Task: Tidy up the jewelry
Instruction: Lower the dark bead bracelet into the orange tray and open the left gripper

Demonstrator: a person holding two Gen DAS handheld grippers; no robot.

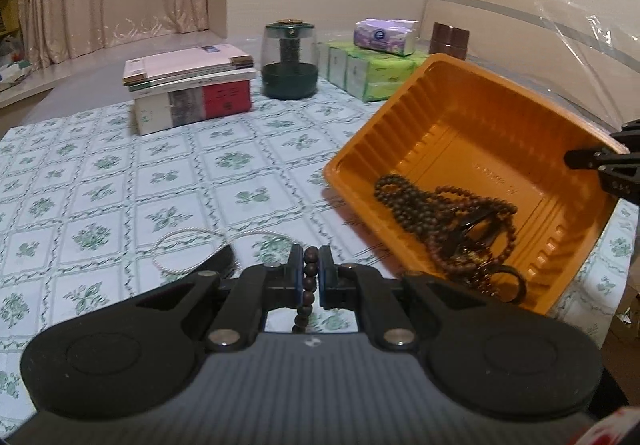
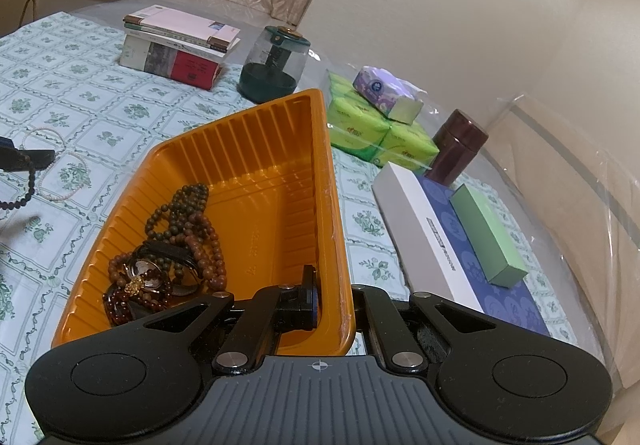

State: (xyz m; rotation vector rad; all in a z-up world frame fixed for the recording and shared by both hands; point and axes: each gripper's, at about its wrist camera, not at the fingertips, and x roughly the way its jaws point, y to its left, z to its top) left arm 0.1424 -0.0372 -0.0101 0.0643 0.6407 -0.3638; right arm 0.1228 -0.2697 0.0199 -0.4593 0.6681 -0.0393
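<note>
My left gripper [image 1: 311, 277] is shut on a dark bead bracelet [image 1: 307, 285] and holds it above the tablecloth, left of the orange tray [image 1: 420, 117]. The bracelet hangs down between the jaws; it also shows in the right wrist view [image 2: 24, 189]. My right gripper [image 2: 334, 301] is shut on the tray's wall [image 2: 332, 245] and tilts the tray up. Several bead bracelets and a watch [image 1: 460, 225] lie piled in the tray's low corner [image 2: 168, 257]. Two thin white bead bracelets [image 1: 188, 249] lie on the cloth by my left gripper.
A stack of books [image 1: 192, 89], a green-based glass jar [image 1: 290, 61], green tissue packs [image 1: 368, 73] with a purple pack on top, a brown canister [image 2: 456, 153], and a white box with a green box [image 2: 488, 237] stand at the back and right.
</note>
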